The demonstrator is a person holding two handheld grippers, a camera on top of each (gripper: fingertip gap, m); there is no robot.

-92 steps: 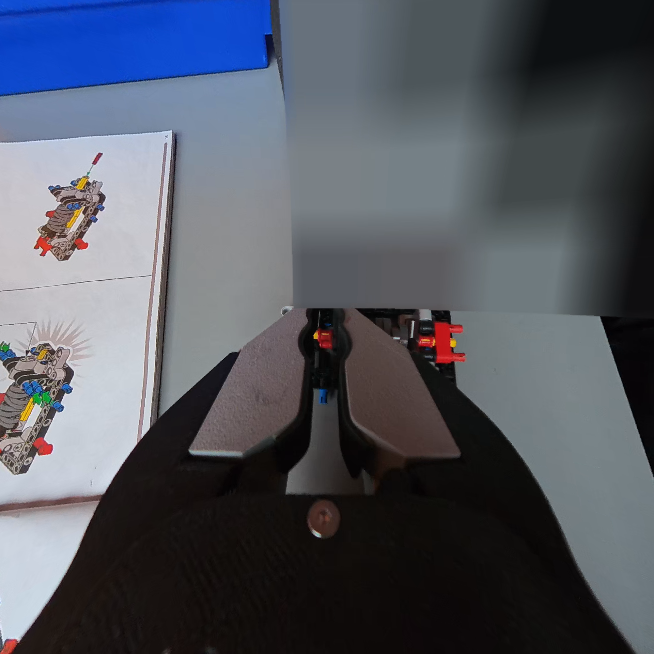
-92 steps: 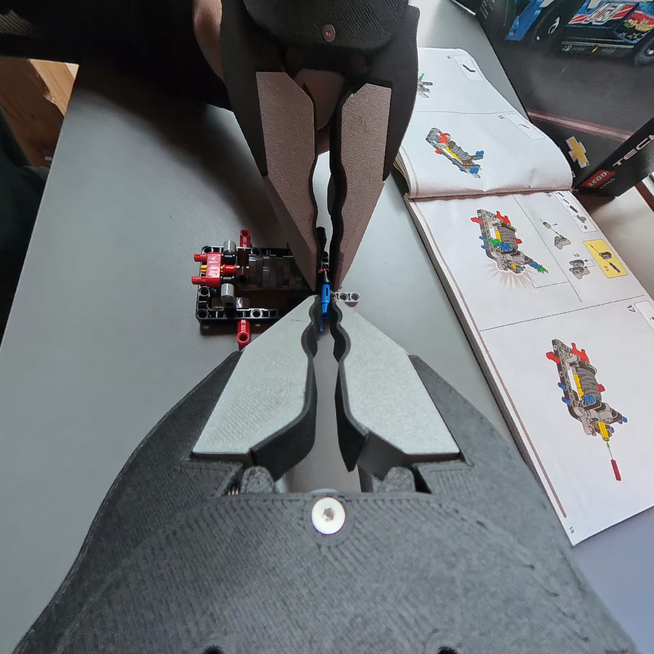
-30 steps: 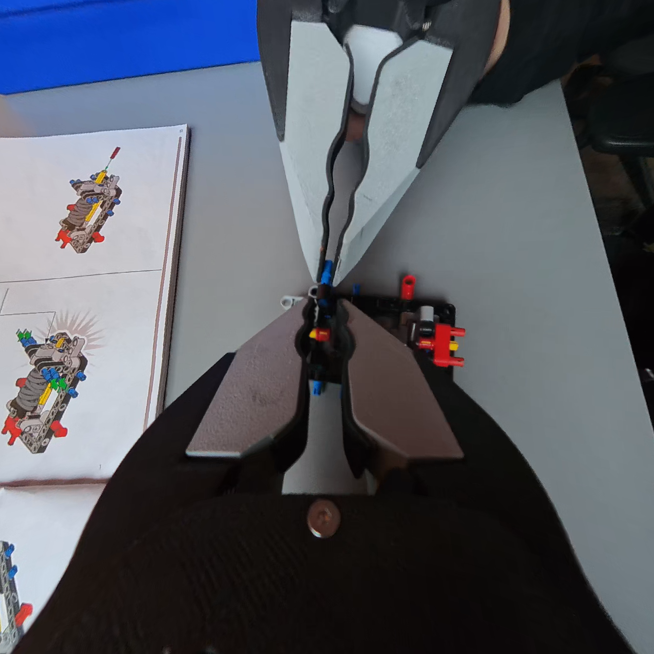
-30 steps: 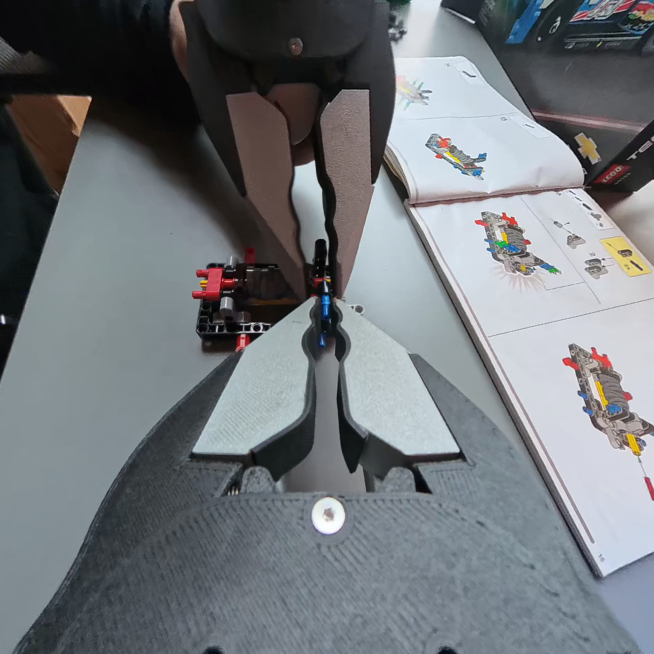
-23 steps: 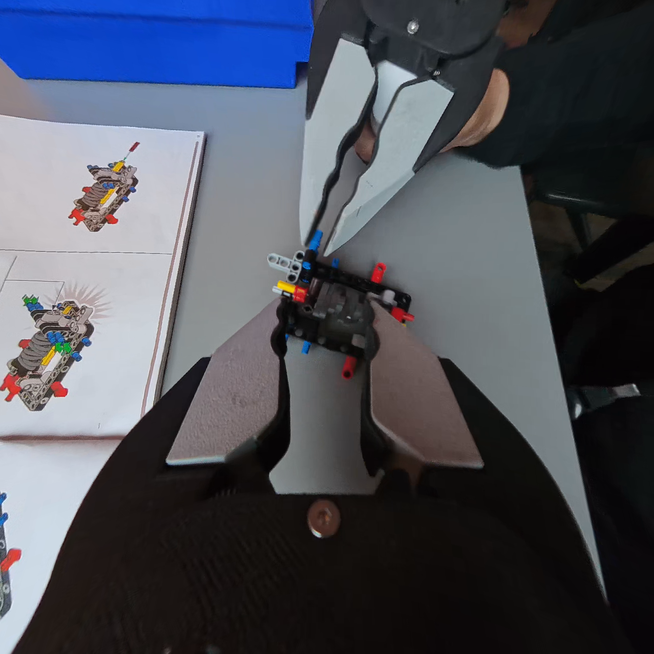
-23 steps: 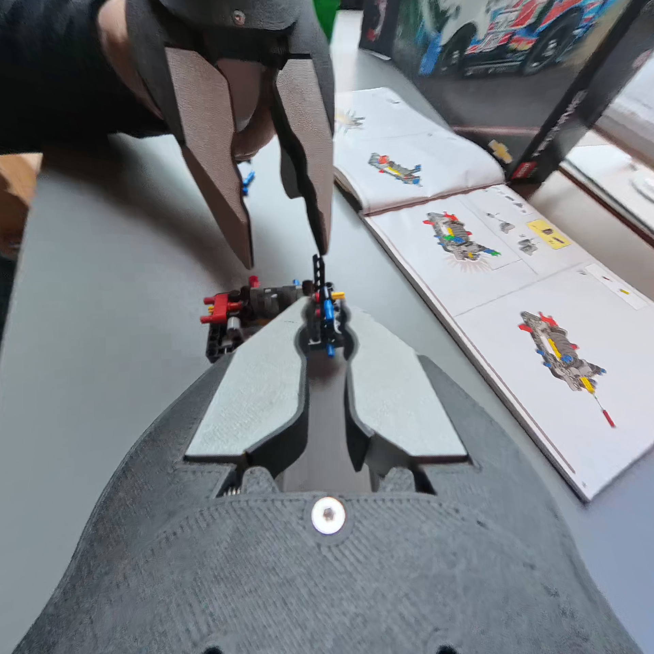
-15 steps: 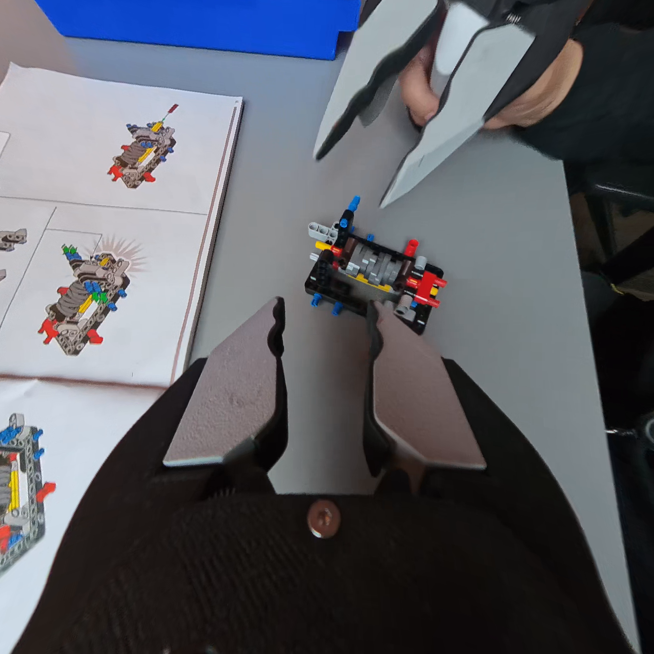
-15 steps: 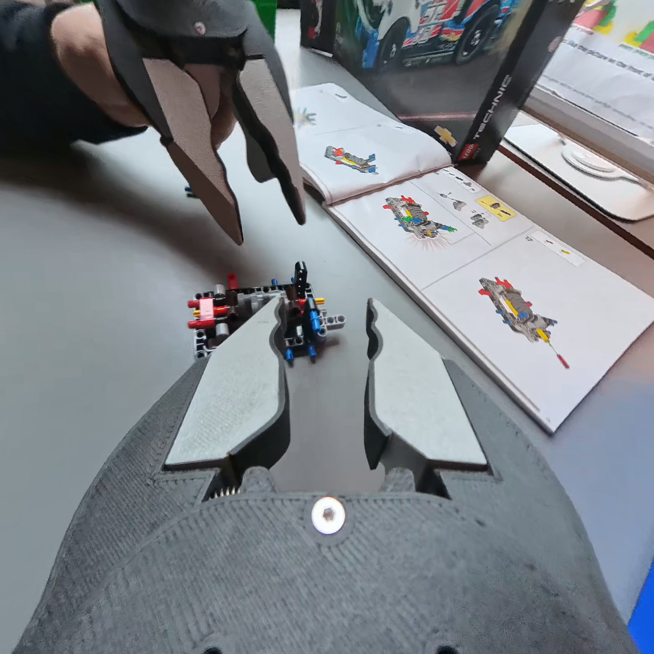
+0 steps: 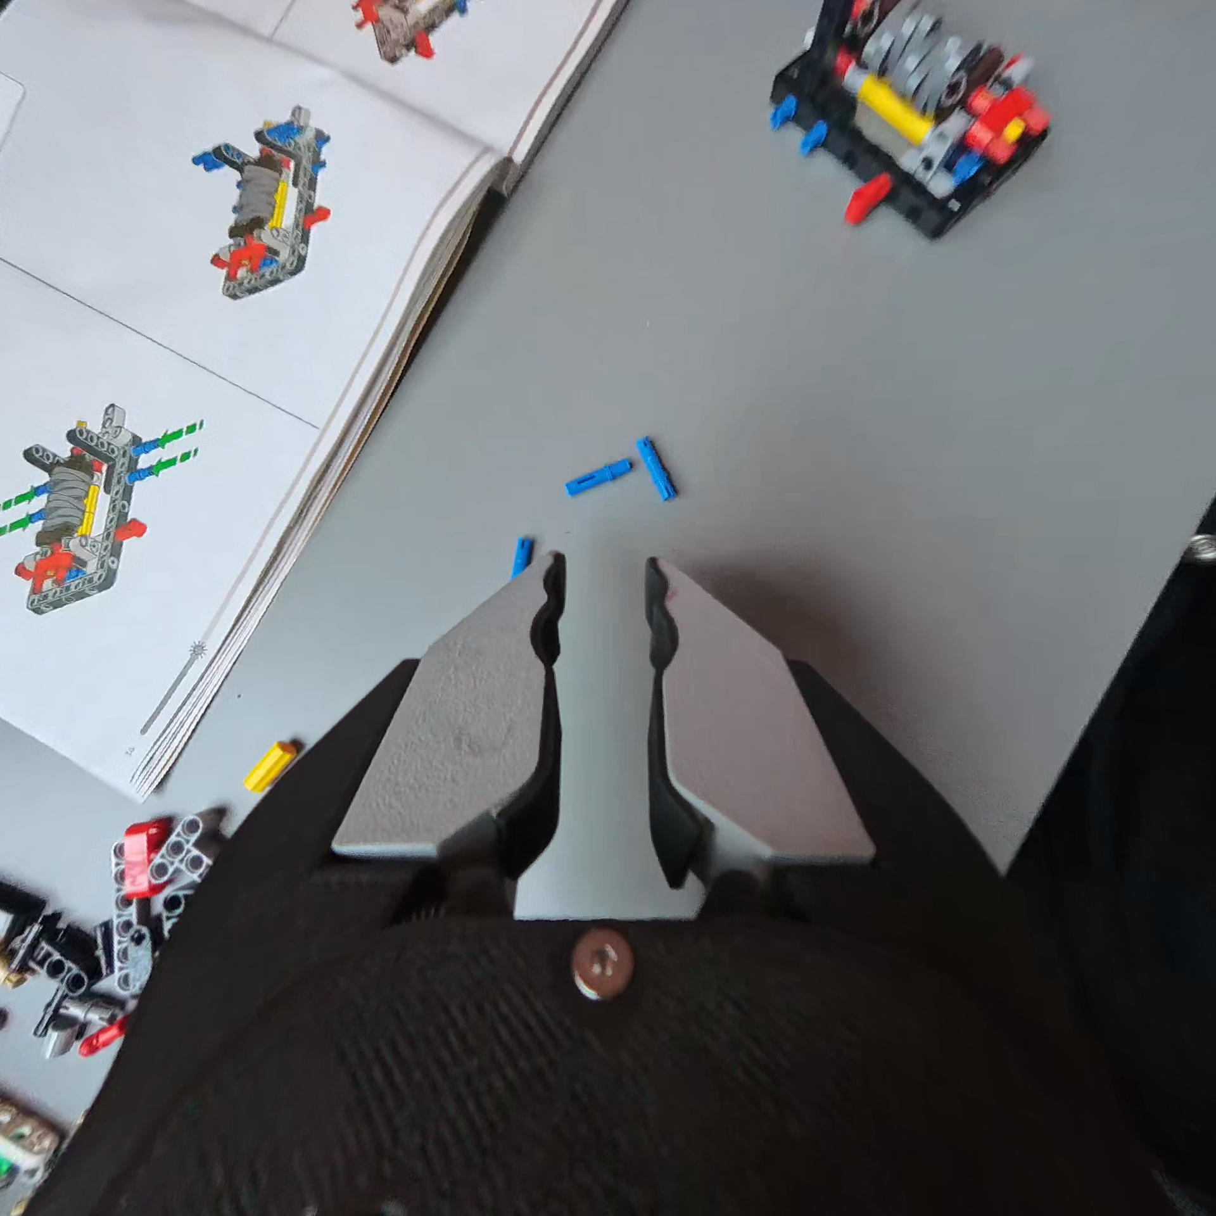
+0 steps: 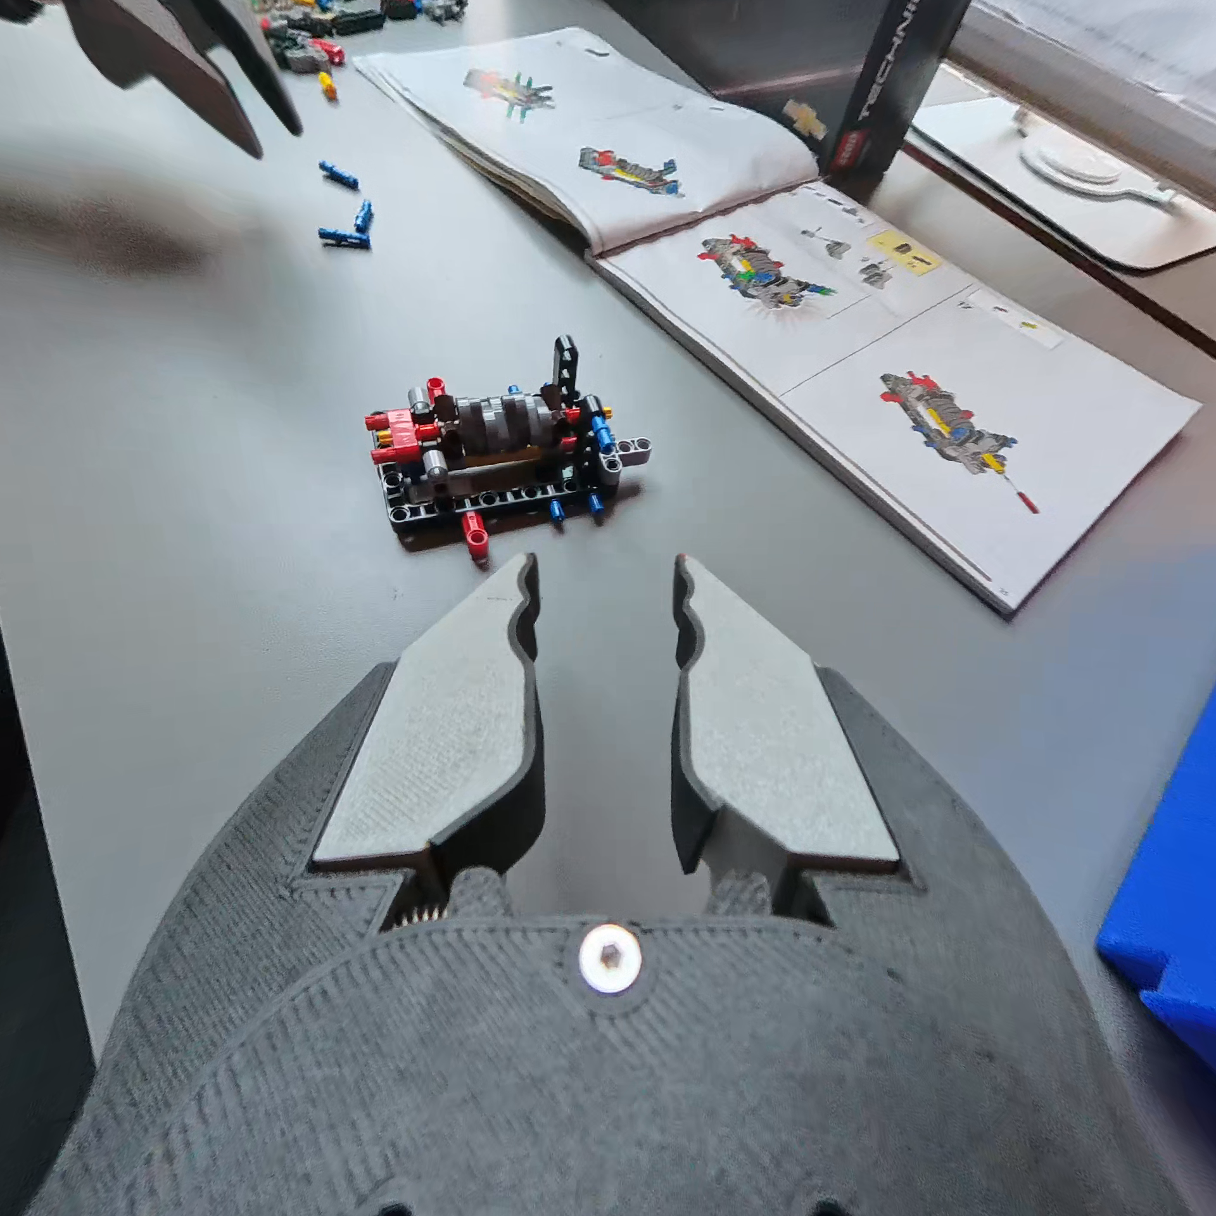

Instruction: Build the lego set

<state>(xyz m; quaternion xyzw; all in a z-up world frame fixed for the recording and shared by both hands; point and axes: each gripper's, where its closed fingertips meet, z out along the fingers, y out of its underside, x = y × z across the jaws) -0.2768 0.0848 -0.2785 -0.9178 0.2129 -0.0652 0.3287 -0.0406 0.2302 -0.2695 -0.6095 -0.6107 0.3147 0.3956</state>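
Note:
The lego assembly (image 10: 506, 447), a black frame with grey gears and red, blue and yellow parts, sits on the grey table; in the left wrist view it (image 9: 914, 118) is at the top right. My right gripper (image 10: 605, 566) is open and empty just short of it. My left gripper (image 9: 602, 566) is open and empty, hovering over three loose blue pins (image 9: 599, 477); one pin (image 9: 522, 556) lies by its left fingertip. The left gripper also shows at the top left of the right wrist view (image 10: 217, 85), above the blue pins (image 10: 345, 217).
The open instruction booklet (image 9: 164, 329) lies left of the pins, also seen in the right wrist view (image 10: 855, 316). A pile of loose parts (image 9: 118, 921) and a yellow piece (image 9: 270, 766) lie at lower left. A dark set box (image 10: 875, 85) and a blue bin (image 10: 1171, 888) stand at the right. There is about 30 cm between the tips of the two grippers.
Both grippers let go of the assembly and opened. My left gripper drew back toward the loose blue pins; my right gripper pulled back from the assembly, which now rests alone on the table.

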